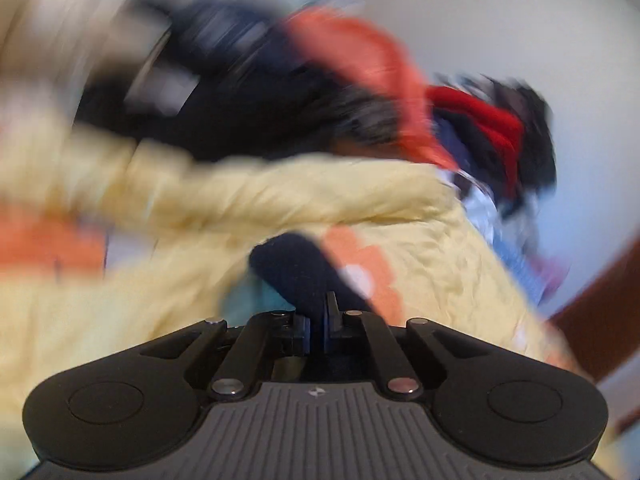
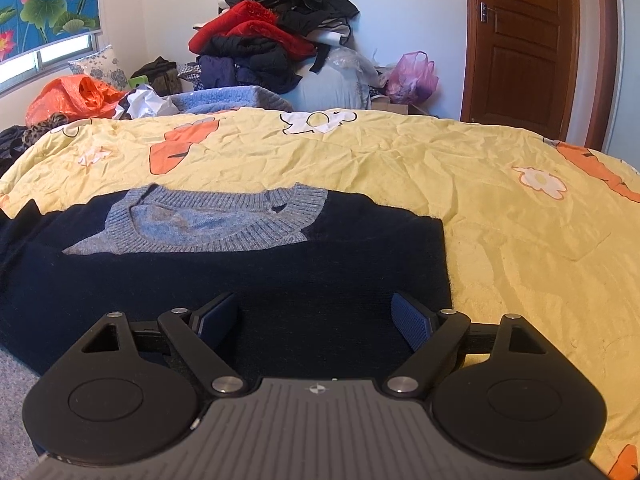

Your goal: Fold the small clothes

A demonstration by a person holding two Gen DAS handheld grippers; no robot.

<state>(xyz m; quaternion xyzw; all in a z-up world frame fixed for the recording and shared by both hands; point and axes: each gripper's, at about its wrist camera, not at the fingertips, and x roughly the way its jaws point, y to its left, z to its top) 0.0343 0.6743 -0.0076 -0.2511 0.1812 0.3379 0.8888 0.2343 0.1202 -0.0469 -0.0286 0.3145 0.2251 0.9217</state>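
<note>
Sweater (image 2: 224,280), navy knit with a grey-blue ribbed collar (image 2: 216,220), lies flat on the bed's yellow quilt (image 2: 480,200), collar toward the far side and hem toward the onlooker. Its long axis runs away from the near edge of the bed; its right side edge runs just inside the right claw's outer pad.

Left side: the left claw (image 1: 318,326) is pinched together on a fold of dark navy fabric (image 1: 296,272), which rises directly ahead of the fingertips. This fabric is judged to be part of the same sweater, probably a sleeve or side edge. The left wrist view is heavily smeared, so the exact part gripped cannot be told.

Right side: the right claw (image 2: 316,320) is spread wide, holding nothing, and hangs over the lower body of the sweater. The garment lies directly ahead of and below it, with the collar straight forward along the claw's line.

Governing relation: the left claw already holds fabric, while the right claw is free and is the nearer one to the right edge. The next fold is judged to depend on carrying the gripped portion across the body, crosswise to the long axis.

Background: a pile of clothes (image 2: 272,36) sits against the far wall, a wooden door (image 2: 520,40) at right.
</note>
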